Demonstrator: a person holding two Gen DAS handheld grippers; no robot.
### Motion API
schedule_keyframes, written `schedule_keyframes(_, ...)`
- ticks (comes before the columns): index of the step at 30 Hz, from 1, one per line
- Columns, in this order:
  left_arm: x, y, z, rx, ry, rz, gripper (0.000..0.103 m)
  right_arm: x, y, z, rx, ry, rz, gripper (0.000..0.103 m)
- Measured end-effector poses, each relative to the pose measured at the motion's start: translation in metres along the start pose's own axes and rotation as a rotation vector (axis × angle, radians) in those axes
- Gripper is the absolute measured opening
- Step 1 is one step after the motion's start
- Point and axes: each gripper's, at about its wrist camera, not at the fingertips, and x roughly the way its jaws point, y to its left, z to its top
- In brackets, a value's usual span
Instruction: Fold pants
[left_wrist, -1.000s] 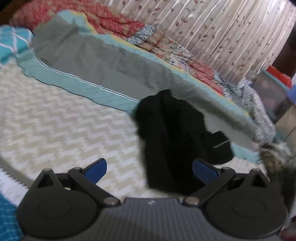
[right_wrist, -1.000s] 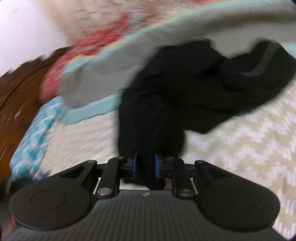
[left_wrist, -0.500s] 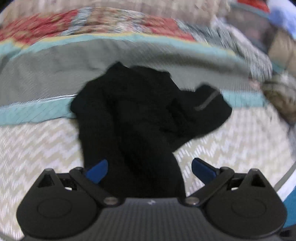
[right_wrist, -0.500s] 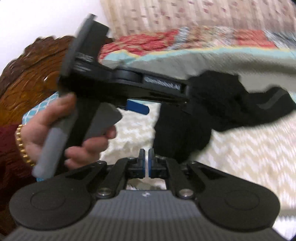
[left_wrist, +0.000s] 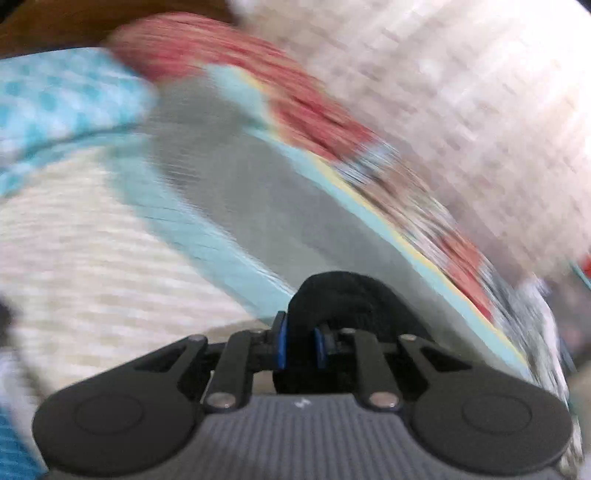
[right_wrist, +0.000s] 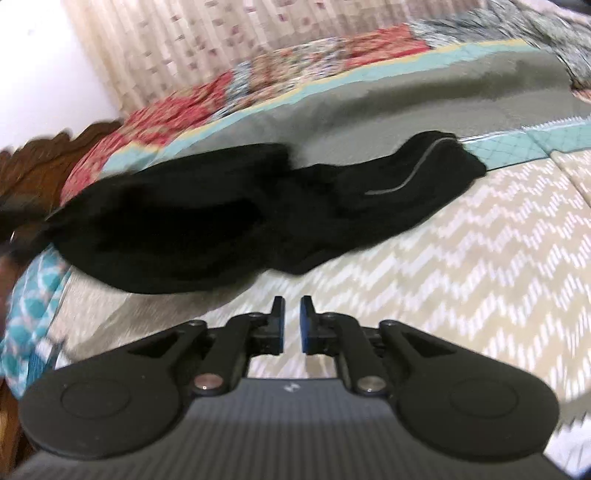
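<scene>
The black pants (right_wrist: 229, 218) lie stretched across the bed, from the left edge to a leg end with a grey stripe (right_wrist: 417, 173) at the right. My left gripper (left_wrist: 300, 343) is shut on a bunch of the black pants (left_wrist: 343, 302), which fills the gap between its blue pads; this view is blurred by motion. My right gripper (right_wrist: 291, 321) is nearly closed with a narrow gap, holds nothing, and hovers just in front of the pants over the bedspread.
The bed has a beige zigzag bedspread (right_wrist: 461, 251), a grey blanket with teal border (right_wrist: 406, 96), a red patchwork quilt (right_wrist: 258, 81) and a teal patterned pillow (right_wrist: 29, 306). A curtain (right_wrist: 184, 33) hangs behind. A wooden headboard (right_wrist: 40, 166) stands at the left.
My left gripper closed on the pants and swung quickly, pulling them out to the left. My right gripper let go of the pants and drew back, its jaws now slightly apart.
</scene>
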Motion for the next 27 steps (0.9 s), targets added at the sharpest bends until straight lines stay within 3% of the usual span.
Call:
schedule_keyframes(1, -0.007, 0.021, 0.001, -0.037, -0.017, 0.05, 0.013, 0.01, -0.006, 0.006, 0.032, 0.009, -0.002, 0.033)
schedule_keyframes(2, -0.011, 0.037, -0.001, -0.058, -0.02, 0.084, 0.013, 0.02, -0.02, 0.011, 0.09, 0.017, 0.009, 0.052)
schedule_keyframes(3, -0.014, 0.051, -0.005, -0.075, -0.008, 0.107, 0.013, 0.028, -0.03, 0.015, 0.147, 0.021, 0.023, 0.062)
schedule_keyframes(6, -0.007, 0.079, -0.027, -0.128, 0.096, 0.133, 0.013, 0.061, -0.061, 0.029, 0.327, 0.047, 0.018, 0.064)
schedule_keyframes(9, -0.005, 0.084, -0.048, -0.112, 0.133, 0.157, 0.013, 0.092, -0.089, 0.04, 0.537, 0.027, 0.02, 0.064)
schedule_keyframes(12, -0.007, 0.085, -0.05, -0.111, 0.138, 0.146, 0.014, 0.105, -0.082, 0.053, 0.574, 0.0, -0.017, 0.064)
schedule_keyframes(13, -0.006, 0.081, -0.046, -0.109, 0.135, 0.146, 0.013, 0.113, -0.075, 0.059, 0.556, 0.012, -0.033, 0.061)
schedule_keyframes(14, -0.008, 0.08, -0.044, -0.105, 0.13, 0.143, 0.013, 0.118, -0.068, 0.066, 0.518, 0.029, -0.062, 0.04)
schedule_keyframes(15, -0.011, 0.078, -0.04, -0.1, 0.124, 0.136, 0.013, 0.12, -0.06, 0.073, 0.458, 0.046, -0.12, 0.009)
schedule_keyframes(17, -0.017, 0.074, -0.032, -0.091, 0.11, 0.119, 0.013, 0.101, -0.058, 0.08, 0.388, -0.03, -0.137, 0.008)
schedule_keyframes(20, -0.029, 0.069, -0.023, -0.107, 0.083, 0.081, 0.013, 0.029, -0.061, 0.094, 0.31, -0.222, -0.073, 0.008)
schedule_keyframes(27, -0.071, 0.068, -0.008, -0.156, 0.048, -0.056, 0.013, -0.123, -0.064, 0.111, 0.243, -0.469, -0.034, 0.008)
